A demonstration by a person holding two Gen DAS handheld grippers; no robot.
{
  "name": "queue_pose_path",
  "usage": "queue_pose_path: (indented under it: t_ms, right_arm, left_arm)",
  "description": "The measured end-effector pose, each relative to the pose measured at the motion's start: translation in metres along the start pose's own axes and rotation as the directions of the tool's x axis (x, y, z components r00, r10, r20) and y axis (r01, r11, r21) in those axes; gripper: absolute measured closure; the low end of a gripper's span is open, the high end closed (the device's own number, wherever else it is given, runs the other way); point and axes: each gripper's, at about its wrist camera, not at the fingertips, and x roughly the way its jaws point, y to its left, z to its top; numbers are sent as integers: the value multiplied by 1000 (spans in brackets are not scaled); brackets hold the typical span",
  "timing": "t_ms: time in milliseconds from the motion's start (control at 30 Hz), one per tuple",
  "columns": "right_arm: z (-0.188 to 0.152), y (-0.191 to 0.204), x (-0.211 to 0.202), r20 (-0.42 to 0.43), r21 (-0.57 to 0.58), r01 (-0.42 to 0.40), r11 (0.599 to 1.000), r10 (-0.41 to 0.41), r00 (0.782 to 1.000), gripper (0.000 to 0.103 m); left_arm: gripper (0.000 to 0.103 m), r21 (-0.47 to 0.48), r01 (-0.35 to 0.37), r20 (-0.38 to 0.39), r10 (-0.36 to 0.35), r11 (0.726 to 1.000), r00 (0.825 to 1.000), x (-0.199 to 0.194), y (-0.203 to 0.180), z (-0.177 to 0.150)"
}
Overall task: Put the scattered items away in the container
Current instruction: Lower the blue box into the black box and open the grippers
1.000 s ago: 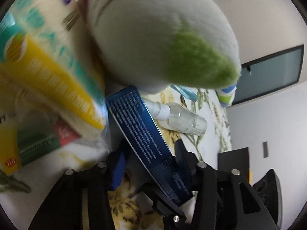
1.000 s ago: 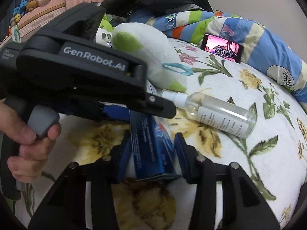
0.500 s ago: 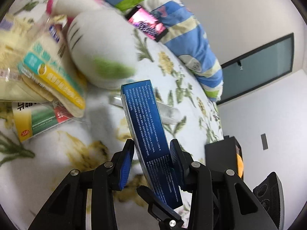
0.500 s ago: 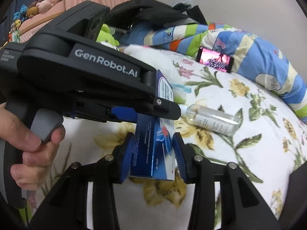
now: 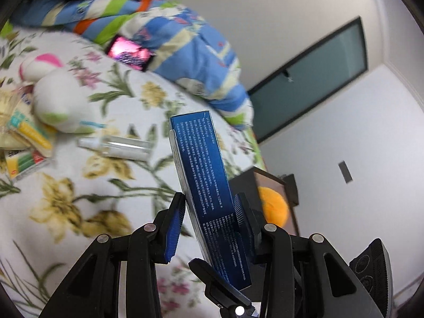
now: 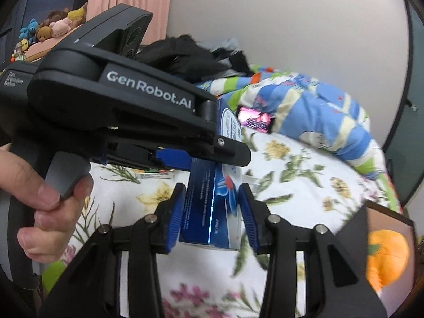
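We hold the blue box (image 5: pixel 209 185) aloft in both grippers

It looks light, stiff and crushable; the left gripper (image 5: pixel 209 220) and right gripper (image 6: pixel 212 212) each clamp its 2 long sides above the floral bed (image 5: pixel 66 198), near the black container (image 6: pixel 387 241).

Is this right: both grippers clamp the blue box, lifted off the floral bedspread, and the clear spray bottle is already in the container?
Not quite. The clear spray bottle lies on the floral bedspread, beside the plush toy, as the left wrist view shows. The rest holds: the left gripper and the right gripper both clamp the blue box.
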Motion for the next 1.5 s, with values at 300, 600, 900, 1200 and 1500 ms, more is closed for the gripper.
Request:
queue_pose_path:
  t_ms: [300,600,900,1200,1500]
  right_arm:
    - [-22,-43,-89,41,46,117,992,-118,992,62]
    - [-72,-98,-147,34,143,210,967,-217,976,61]
    - [-128,-153,-174,-17,248,290,924,-296,955,61]
    - [-170,-204,-163,-87,361,315,878,-304,949,62]
    - [-174,-215,-143,-97,362,344,866,-332,938,62]
  left_arm:
    - [64,117,70,-50,-64,991,997,21,-96,-36]
    - [64,194,123,-160,-92,973,983,77,-171,-83]
    - [64,242,158,-283,-86,957,955,155,-221,-122]
    - [64,269,177,-361,-72,947,930,220,-244,-139]
    - [64,260,178,-374,-71,949,925,240,-242,-137]
